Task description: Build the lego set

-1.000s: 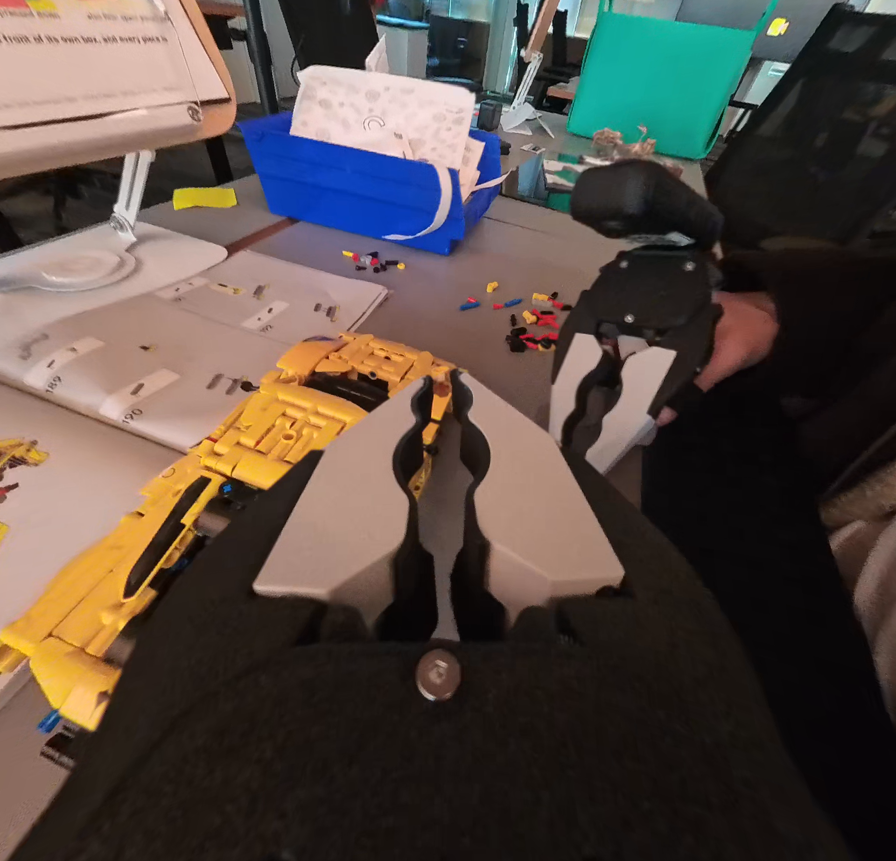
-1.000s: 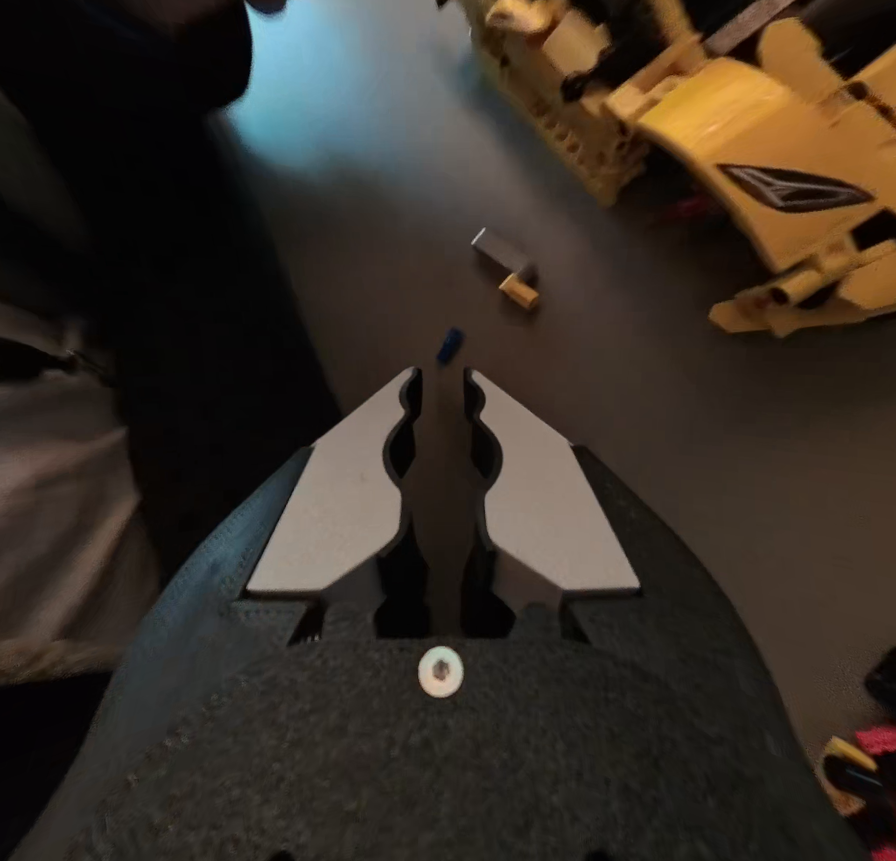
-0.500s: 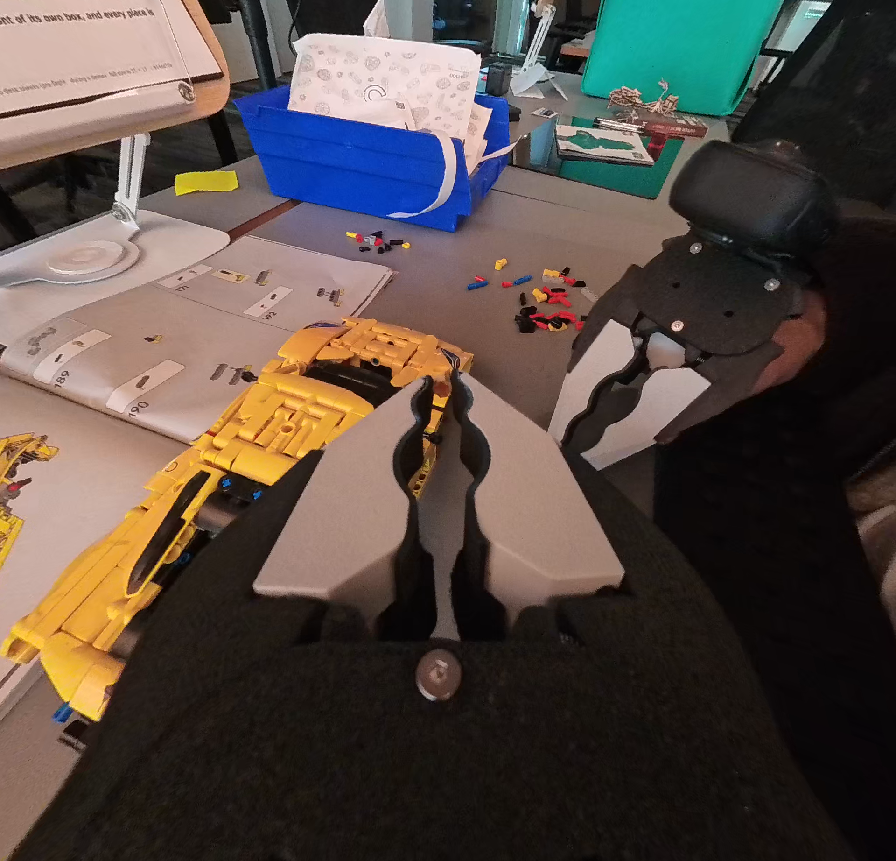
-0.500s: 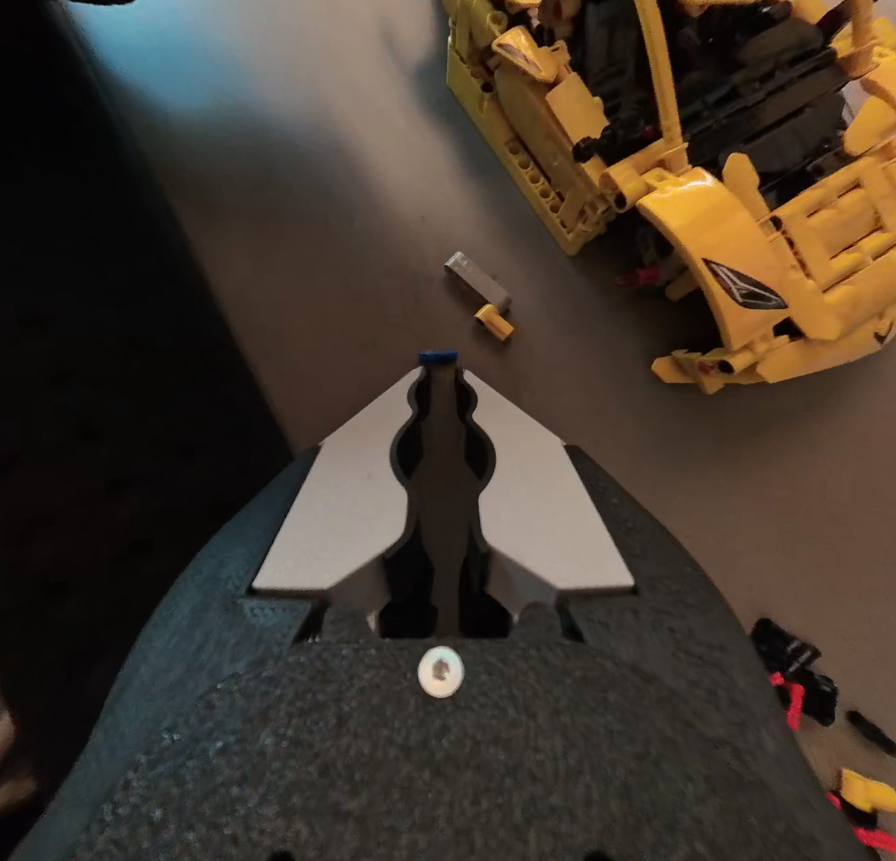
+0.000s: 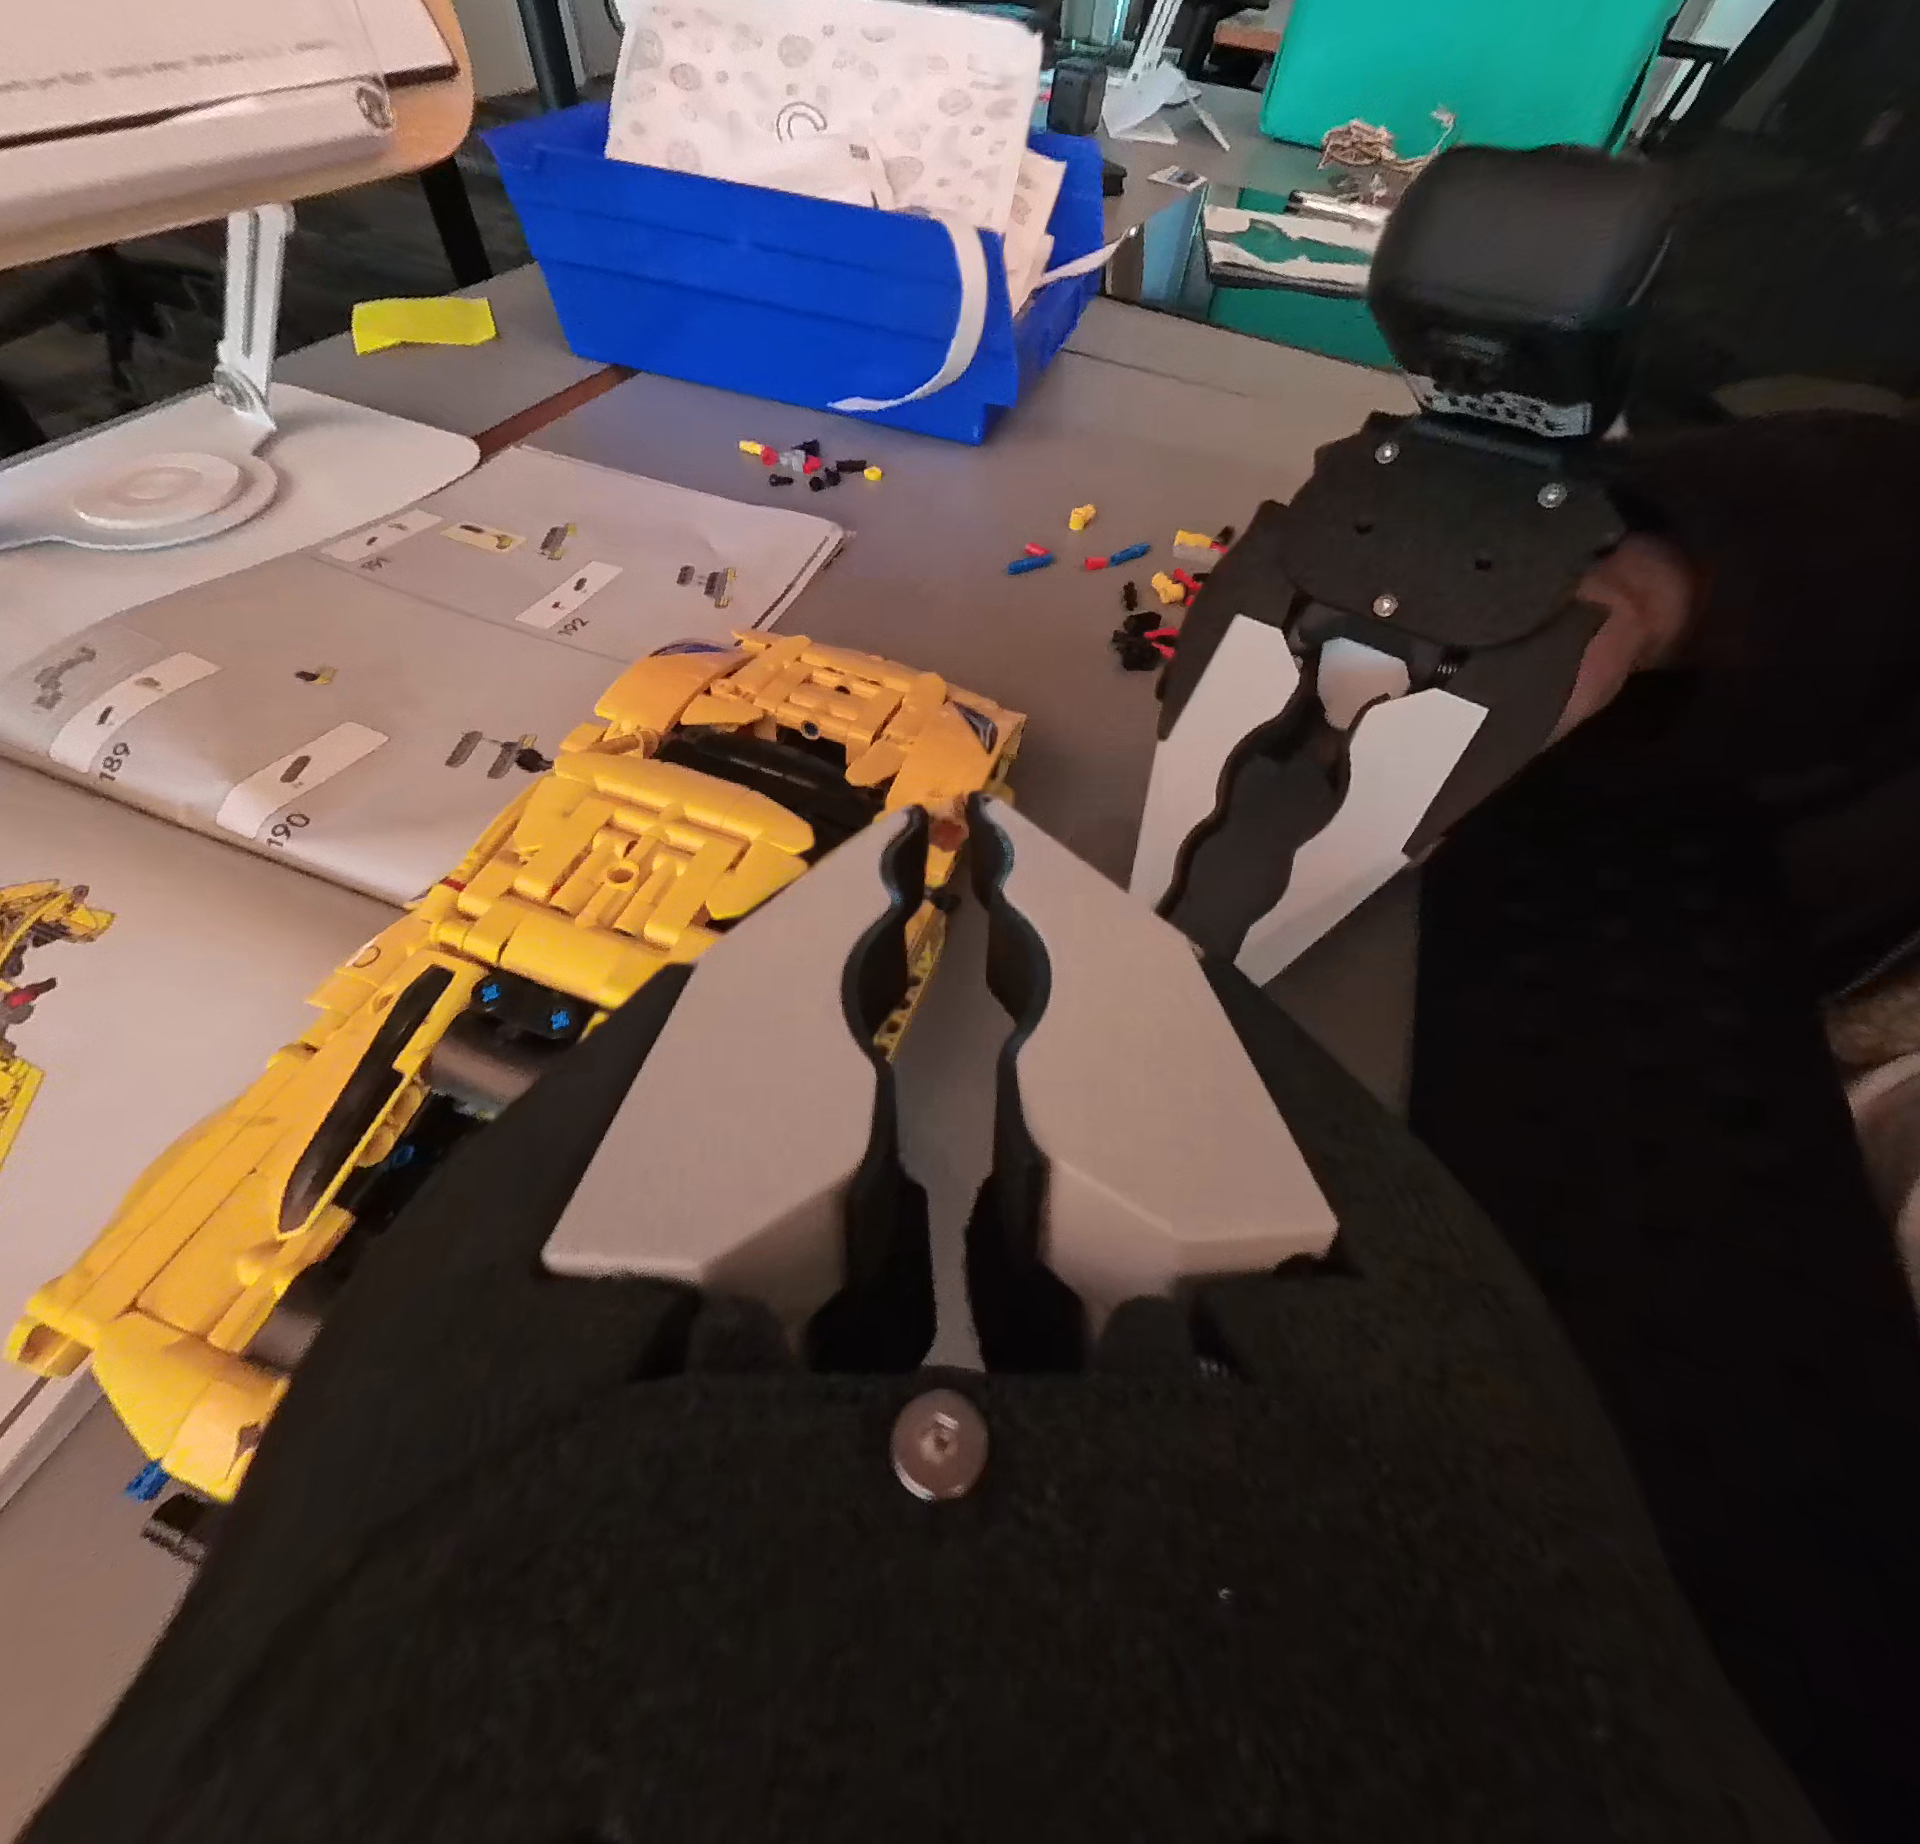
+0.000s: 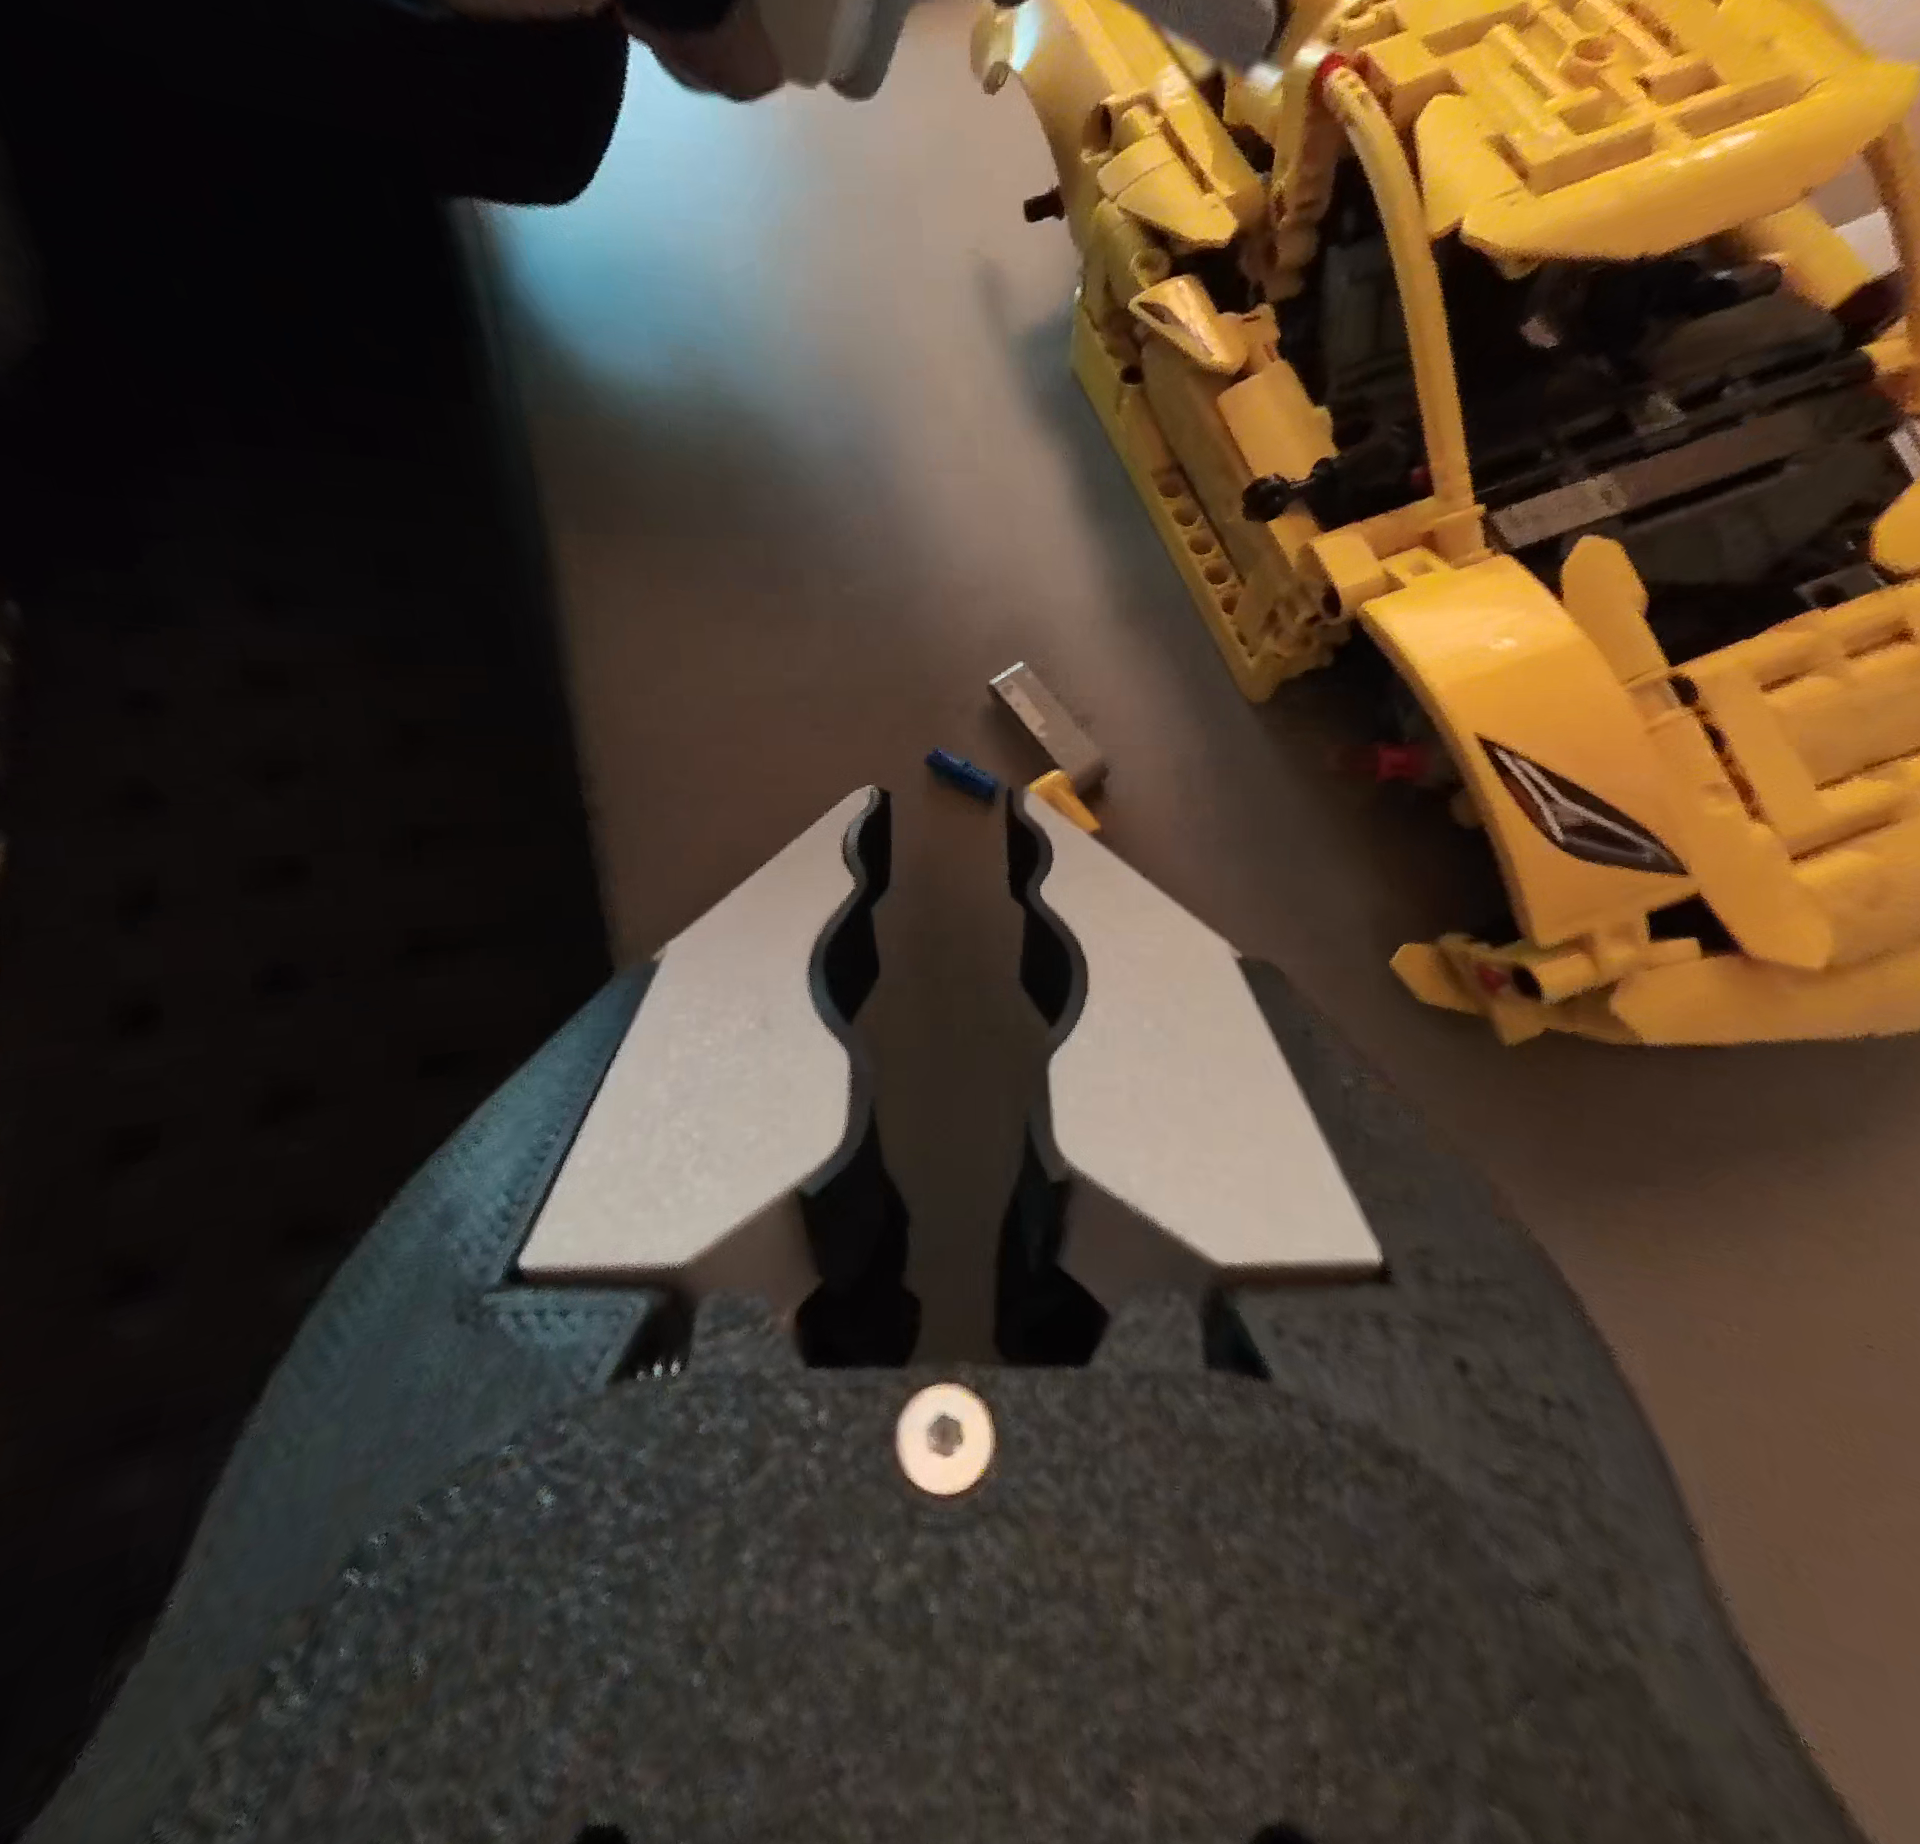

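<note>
Right gripper spread, blue pin on table just beyond tips.

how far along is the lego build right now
Mostly done: the yellow car has its body panels and roof on. In hand: the left claw is shut on a small brown piece beside the car. The right claw is open over a loose blue pin. Left: that pin, the grey piece, and scattered small parts.
</note>
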Tool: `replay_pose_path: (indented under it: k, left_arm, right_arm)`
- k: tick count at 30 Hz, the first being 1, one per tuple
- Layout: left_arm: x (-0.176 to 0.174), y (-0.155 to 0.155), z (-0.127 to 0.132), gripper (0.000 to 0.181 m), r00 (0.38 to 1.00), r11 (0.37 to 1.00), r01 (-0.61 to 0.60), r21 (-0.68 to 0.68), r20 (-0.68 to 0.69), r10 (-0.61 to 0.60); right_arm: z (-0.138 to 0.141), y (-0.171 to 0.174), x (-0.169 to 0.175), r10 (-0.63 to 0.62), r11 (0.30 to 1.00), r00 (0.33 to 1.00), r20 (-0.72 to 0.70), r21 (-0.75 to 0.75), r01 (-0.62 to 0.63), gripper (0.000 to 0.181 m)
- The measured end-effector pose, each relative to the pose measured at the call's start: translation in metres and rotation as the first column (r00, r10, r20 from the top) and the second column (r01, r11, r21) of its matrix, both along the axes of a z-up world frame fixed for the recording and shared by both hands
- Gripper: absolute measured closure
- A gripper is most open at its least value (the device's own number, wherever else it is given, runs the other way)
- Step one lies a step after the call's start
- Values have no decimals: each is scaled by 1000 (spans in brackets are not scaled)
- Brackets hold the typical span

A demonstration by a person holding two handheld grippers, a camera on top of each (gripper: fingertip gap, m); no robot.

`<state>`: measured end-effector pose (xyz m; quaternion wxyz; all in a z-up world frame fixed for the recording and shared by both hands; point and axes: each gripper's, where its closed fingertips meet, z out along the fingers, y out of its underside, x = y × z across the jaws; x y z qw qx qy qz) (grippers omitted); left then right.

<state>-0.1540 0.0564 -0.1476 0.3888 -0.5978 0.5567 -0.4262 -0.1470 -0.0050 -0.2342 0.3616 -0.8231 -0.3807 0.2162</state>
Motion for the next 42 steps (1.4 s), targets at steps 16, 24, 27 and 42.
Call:
replay_pose_path:
  k: [16,24,27,42]
  left_arm:
    - [-18,-51,-78,174,909,971,235,55,-368,-199]
    - [-15,-54,-93,174,882,961,258,104,-431,-190]
    - [-11,-61,-95,174,875,953,285,104,-434,-214]
    - [-16,-41,-79,174,923,974,215,67,-341,-181]
  right_arm:
    - [-11,10,-10,187,980,980,72,54,-191,170]
    - [-11,11,-10,58,998,995,87,27,-61,171]
    - [-9,7,-11,33,999,994,100,40,-37,171]
    - [-12,12,-12,33,996,995,95,78,-41,177]
